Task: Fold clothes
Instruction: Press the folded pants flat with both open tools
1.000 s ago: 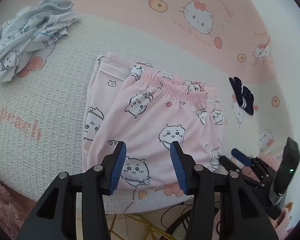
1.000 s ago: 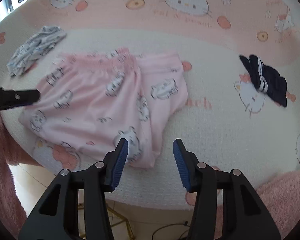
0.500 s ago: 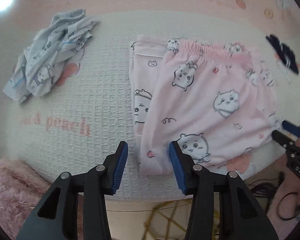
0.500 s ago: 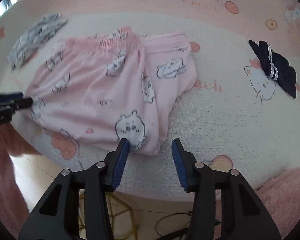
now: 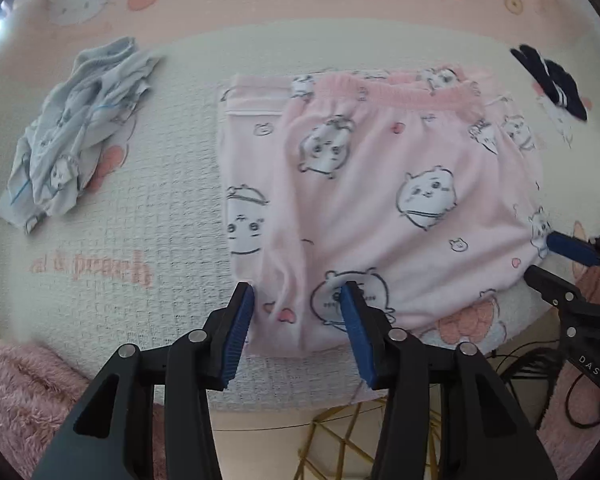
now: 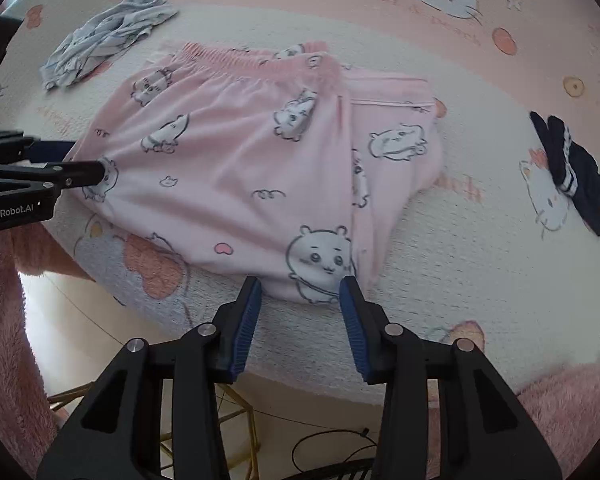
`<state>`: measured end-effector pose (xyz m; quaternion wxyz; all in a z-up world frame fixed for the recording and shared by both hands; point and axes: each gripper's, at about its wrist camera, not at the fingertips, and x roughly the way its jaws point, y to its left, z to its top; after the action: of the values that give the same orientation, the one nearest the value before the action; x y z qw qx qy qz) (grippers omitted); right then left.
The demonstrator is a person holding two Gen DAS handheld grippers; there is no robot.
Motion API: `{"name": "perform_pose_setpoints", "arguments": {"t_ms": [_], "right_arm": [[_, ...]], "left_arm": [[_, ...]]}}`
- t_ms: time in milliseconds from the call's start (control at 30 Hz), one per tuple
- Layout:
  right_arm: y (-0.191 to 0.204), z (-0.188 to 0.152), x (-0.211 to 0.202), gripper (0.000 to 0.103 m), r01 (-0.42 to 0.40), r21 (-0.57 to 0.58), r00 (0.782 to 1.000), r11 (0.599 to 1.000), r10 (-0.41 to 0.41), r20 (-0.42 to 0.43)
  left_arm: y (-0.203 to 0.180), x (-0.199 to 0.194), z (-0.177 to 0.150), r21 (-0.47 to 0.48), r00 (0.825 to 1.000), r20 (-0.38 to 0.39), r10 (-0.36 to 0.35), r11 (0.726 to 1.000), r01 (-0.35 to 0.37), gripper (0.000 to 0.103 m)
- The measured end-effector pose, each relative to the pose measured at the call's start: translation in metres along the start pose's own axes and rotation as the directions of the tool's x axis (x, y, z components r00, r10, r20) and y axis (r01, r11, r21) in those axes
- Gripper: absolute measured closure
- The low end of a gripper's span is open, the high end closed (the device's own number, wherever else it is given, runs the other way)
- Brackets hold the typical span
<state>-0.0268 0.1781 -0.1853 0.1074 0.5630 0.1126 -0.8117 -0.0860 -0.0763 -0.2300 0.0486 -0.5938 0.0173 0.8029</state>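
In the left wrist view a crumpled blue garment [image 5: 76, 128] waits upper left, while the pink pyjama trousers [image 5: 380, 200] lie centre-frame, near hem between the left tool's [image 5: 298, 300] opening jaws and, right, the right tool's [image 6: 300, 286] closing jaws, seemingly for lifting.

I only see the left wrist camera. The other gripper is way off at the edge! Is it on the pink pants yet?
Observer: Nearly. The right gripper has a near corner of the pink pants between its jaws. They are closing, but the pads aren't pressing yet.
Operator: What picture is on that corner?
Observer: A white cartoon animal face, just above the gap.
Operator: Does my gripper have writing on it?
Observer: Yes, the left gripper has GenRobot.AI on its side.
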Motion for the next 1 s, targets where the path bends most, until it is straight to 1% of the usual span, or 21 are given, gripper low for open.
{"name": "perform_pose_setpoints", "arguments": {"t_ms": [33, 100, 133, 200, 233, 267, 300, 367, 400, 467, 500, 533, 567, 667, 733, 767, 833, 900, 933, 967, 1000], "right_arm": [[-0.004, 0.000, -0.004, 0.062, 0.012, 0.017, 1.000, 1.000, -0.012, 0.018], [-0.007, 0.004, -0.016, 0.062, -0.030, 0.028, 0.996, 0.999, 0.028, 0.083], [-0.005, 0.005, -0.022, 0.061, -0.061, 0.025, 0.991, 0.998, 0.058, 0.118], [0.007, 0.009, -0.022, 0.060, -0.121, -0.009, 0.984, 0.993, 0.121, 0.134], [0.013, 0.011, -0.021, 0.060, -0.151, -0.027, 0.978, 0.988, 0.153, 0.140], [0.019, 0.010, -0.015, 0.060, -0.146, -0.051, 0.983, 0.988, 0.151, 0.109], [0.026, 0.011, -0.003, 0.060, -0.116, -0.075, 0.991, 0.990, 0.120, 0.058], [0.031, 0.003, 0.001, 0.060, -0.075, -0.112, 0.995, 0.991, 0.081, 0.052], [0.027, 0.001, 0.000, 0.060, -0.056, -0.107, 0.998, 0.993, 0.060, 0.032], [0.016, -0.005, -0.004, 0.060, -0.027, -0.076, 1.000, 0.997, 0.027, 0.005], [0.009, -0.008, -0.007, 0.061, -0.016, -0.051, 1.000, 0.999, 0.016, 0.000], [0.002, -0.010, -0.011, 0.062, -0.032, -0.019, 0.999, 0.999, 0.032, 0.002], [-0.003, -0.010, -0.015, 0.062, -0.049, 0.009, 0.999, 0.999, 0.049, 0.011], [-0.006, -0.009, -0.031, 0.061, -0.012, 0.014, 0.997, 1.000, 0.011, 0.076], [-0.004, -0.008, -0.038, 0.060, -0.040, 0.002, 0.993, 0.999, 0.040, 0.108], [-0.002, -0.007, -0.040, 0.060, -0.058, -0.002, 0.991, 0.998, 0.058, 0.118], [0.005, -0.001, -0.026, 0.060, -0.063, -0.028, 0.994, 0.998, 0.065, 0.084], [0.010, -0.013, -0.005, 0.060, 0.013, -0.064, 1.000, 0.998, -0.013, -0.003], [0.007, -0.017, -0.009, 0.060, 0.005, -0.059, 1.000, 0.998, -0.004, 0.016], [0.002, -0.019, -0.011, 0.060, 0.021, -0.042, 1.000, 0.999, -0.021, 0.003], [-0.002, -0.020, -0.014, 0.060, 0.037, -0.025, 0.999, 0.999, -0.037, -0.012]], "left_arm": [[0.008, -0.002, 0.001, -0.043, 0.999, 0.003, -0.035, 0.998, 0.035, 0.053], [0.018, -0.012, 0.000, -0.072, 0.997, 0.040, -0.071, 0.995, 0.074, 0.053], [0.014, -0.016, -0.001, -0.054, 0.994, 0.055, -0.092, 0.994, 0.095, 0.053], [0.005, -0.021, -0.002, -0.014, 0.989, 0.080, -0.128, 0.991, 0.130, 0.053], [0.000, -0.017, -0.004, 0.014, 0.992, 0.064, -0.108, 0.994, 0.108, 0.053], [-0.005, -0.013, -0.007, 0.042, 0.995, 0.049, -0.088, 0.995, 0.086, 0.053], [-0.010, -0.009, -0.009, 0.071, 0.997, 0.035, -0.068, 0.995, 0.065, 0.053], [-0.020, -0.003, -0.014, 0.127, 1.000, 0.012, -0.027, 0.992, 0.025, 0.053], [-0.019, -0.004, -0.015, 0.137, 1.000, 0.018, -0.018, 0.990, 0.015, 0.053], [-0.010, -0.007, -0.015, 0.111, 0.999, 0.016, 0.029, 0.993, -0.031, 0.053], [-0.002, -0.007, -0.015, 0.080, 0.999, 0.011, 0.036, 0.996, -0.037, 0.053], [0.006, -0.007, -0.015, 0.052, 0.999, 0.008, 0.037, 0.998, -0.038, 0.053], [0.010, -0.011, -0.015, 0.034, 1.000, 0.019, 0.016, 0.999, -0.017, 0.053], [0.023, -0.022, -0.016, -0.020, 0.997, 0.055, -0.047, 0.999, 0.048, 0.053], [0.031, -0.029, -0.016, -0.048, 0.993, 0.080, -0.087, 0.995, 0.091, 0.053], [0.028, -0.031, -0.016, -0.032, 0.990, 0.090, -0.108, 0.993, 0.111, 0.053], [0.021, -0.032, -0.016, 0.004, 0.986, 0.100, -0.135, 0.991, 0.135, 0.053], [0.015, -0.025, -0.017, 0.047, 0.991, 0.077, -0.106, 0.994, 0.102, 0.053], [0.017, -0.017, -0.019, 0.068, 0.998, 0.046, -0.041, 0.997, 0.037, 0.053], [0.018, -0.010, -0.023, 0.084, 0.999, 0.017, 0.037, 0.996, -0.038, 0.052], [0.023, -0.009, -0.026, 0.081, 0.998, 0.011, 0.068, 0.994, -0.069, 0.047]]}}
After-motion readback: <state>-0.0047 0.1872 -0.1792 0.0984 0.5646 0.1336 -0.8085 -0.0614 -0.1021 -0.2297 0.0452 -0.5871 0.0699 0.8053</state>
